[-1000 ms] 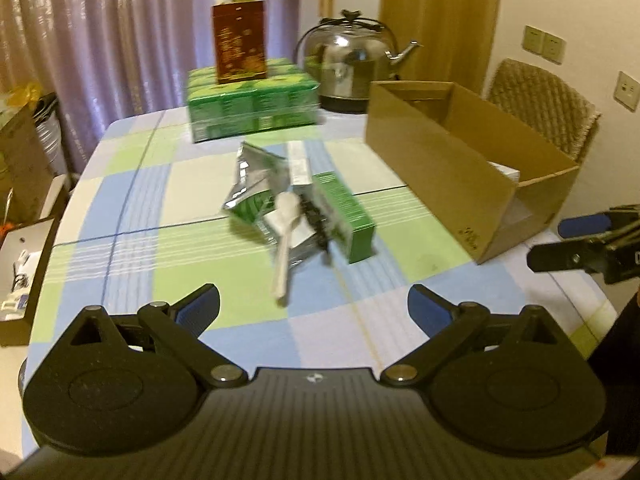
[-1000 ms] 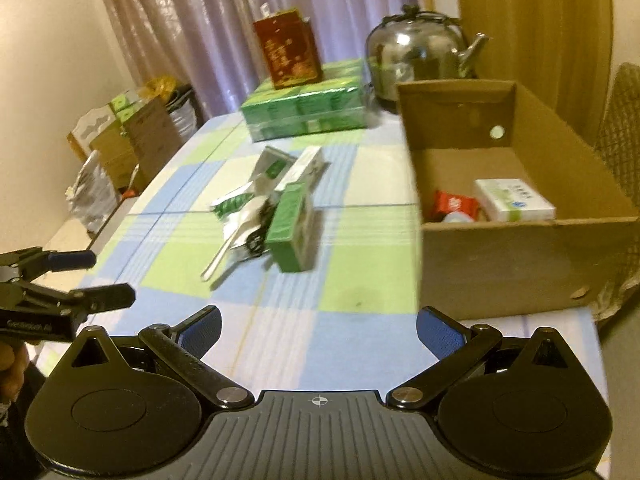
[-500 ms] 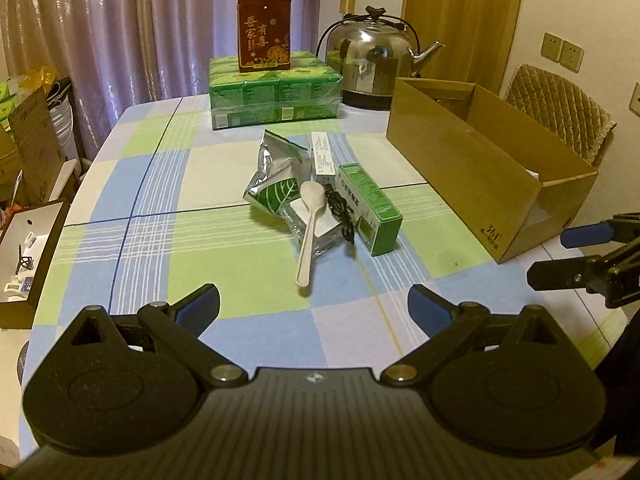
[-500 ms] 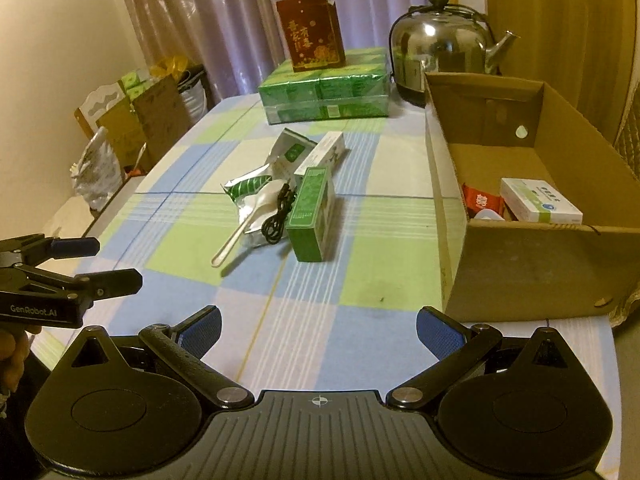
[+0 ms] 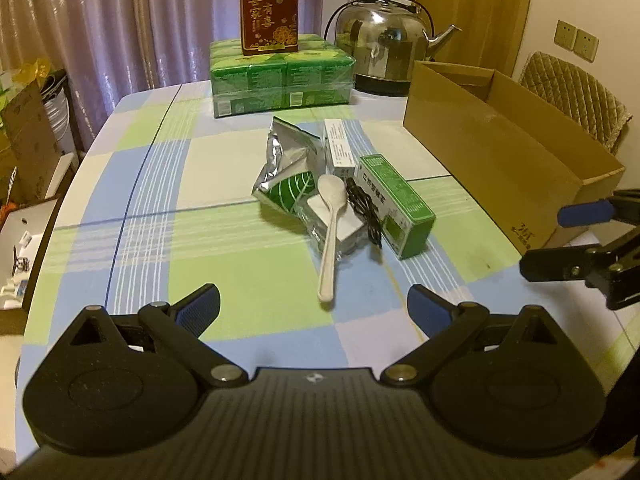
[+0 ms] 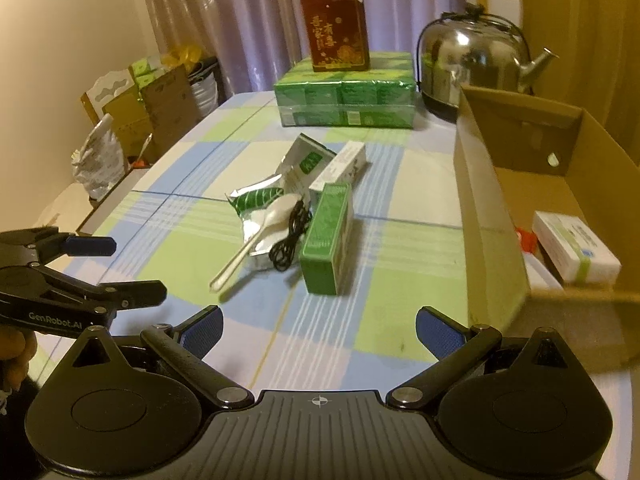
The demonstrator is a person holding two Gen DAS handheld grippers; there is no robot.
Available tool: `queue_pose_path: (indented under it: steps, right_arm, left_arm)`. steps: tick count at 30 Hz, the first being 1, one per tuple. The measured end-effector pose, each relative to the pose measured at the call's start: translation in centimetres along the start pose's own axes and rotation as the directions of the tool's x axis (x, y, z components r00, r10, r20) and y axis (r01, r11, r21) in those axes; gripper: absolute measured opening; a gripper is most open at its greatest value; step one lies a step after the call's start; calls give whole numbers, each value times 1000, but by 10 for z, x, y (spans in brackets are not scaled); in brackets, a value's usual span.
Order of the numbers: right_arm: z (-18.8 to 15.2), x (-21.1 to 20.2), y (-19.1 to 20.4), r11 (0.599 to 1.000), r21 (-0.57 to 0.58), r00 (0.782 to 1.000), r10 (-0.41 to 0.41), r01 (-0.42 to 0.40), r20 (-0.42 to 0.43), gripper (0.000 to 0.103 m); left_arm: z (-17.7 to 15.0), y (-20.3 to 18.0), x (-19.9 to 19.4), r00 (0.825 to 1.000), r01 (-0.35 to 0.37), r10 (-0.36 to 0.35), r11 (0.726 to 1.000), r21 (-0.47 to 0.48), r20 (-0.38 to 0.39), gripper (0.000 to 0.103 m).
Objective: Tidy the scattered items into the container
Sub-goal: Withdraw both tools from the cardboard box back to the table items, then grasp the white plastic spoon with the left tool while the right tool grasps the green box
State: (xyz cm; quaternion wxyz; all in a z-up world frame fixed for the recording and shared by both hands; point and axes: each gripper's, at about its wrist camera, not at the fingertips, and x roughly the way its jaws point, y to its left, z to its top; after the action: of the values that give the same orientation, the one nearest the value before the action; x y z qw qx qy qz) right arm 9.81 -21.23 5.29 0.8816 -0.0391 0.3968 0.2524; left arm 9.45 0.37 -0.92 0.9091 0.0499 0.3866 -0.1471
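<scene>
- Left gripper [image 5: 313,304], nearest in its own view, hangs over the near edge of the checked tablecloth [image 5: 160,184] with its blue-padded fingers spread wide and nothing between them.
- Right gripper [image 6: 319,326] hovers likewise, its jaws wide apart and empty, just beside the near corner of the cardboard box [image 6: 494,216].
- Just beyond both lies the scattered pile at mid-table. A white plastic spoon [image 5: 331,232] rests with its bowl on a clear packet [image 5: 344,226], its handle pointing toward the grippers.
- A coiled black cable [image 6: 290,236] lies between the spoon and a green carton [image 6: 328,236], which lies on its side.
- Behind these, a silver foil pouch [image 5: 288,160] with a green leaf print lies crumpled, touching a narrow white box [image 5: 339,144].
- The cardboard box stands open-topped on the right side of the table, apart from the pile. Inside it sit a white packet with a green band [image 6: 576,248] and something red [image 6: 525,238], partly hidden by the wall.
- Further back, a shrink-wrapped green pack [image 5: 282,74] carries a dark red carton [image 5: 270,10] on top.
- A steel kettle [image 5: 384,52] stands beside it, behind the box.
</scene>
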Motion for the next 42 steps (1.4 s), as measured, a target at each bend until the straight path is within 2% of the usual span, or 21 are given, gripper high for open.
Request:
queue_pose_path:
  steps: [3, 4, 6, 8, 12, 17, 24, 30, 31, 33, 42]
  right_arm:
    - [9, 16, 1, 1000, -22, 1000, -3, 3, 1, 96]
    - [12, 21, 1, 1000, -24, 1000, -2, 2, 0, 91]
    - [18, 33, 0, 1000, -23, 1000, -2, 2, -10, 86]
    - [24, 44, -2, 1000, -22, 1000, -4, 4, -17, 78]
    - [34, 66, -8, 1000, -26, 999, -12, 12, -31, 73]
    - [42, 92, -15, 1000, -28, 998, -13, 11, -57, 67]
    - [45, 120, -23, 1000, -18, 997, -18, 16, -80, 58]
    - [49, 136, -19, 1000, -23, 996, -8, 6, -93, 43]
    - [50, 138, -18, 1000, -25, 995, -8, 5, -97, 35]
    - [51, 138, -17, 999, -31, 995, -21, 18, -96, 27]
    - [24, 102, -21, 1000, -2, 993, -22, 22, -119, 27]
  left_arm:
    - [8, 1, 15, 1000, -3, 3, 999, 37, -4, 95]
    - [10, 1, 20, 1000, -5, 5, 999, 51, -8, 92]
    - [12, 1, 33, 1000, -10, 12, 997, 77, -22, 85]
    - [13, 1, 47, 999, -11, 15, 995, 104, -35, 70]
    - [14, -3, 71, 999, 11, -6, 991, 132, -39, 66]
    - [15, -10, 93, 999, 32, -25, 984, 174, -43, 49]
    - [14, -6, 108, 999, 30, -24, 990, 137, -49, 29]
    - [13, -6, 109, 998, 50, -44, 991, 125, -45, 10]
    - [13, -7, 109, 998, 51, -45, 991, 124, -47, 8]
    - [12, -8, 109, 997, 51, -44, 991, 125, -55, 8]
    - [-4, -19, 83, 993, 72, -63, 993, 92, -100, 8]
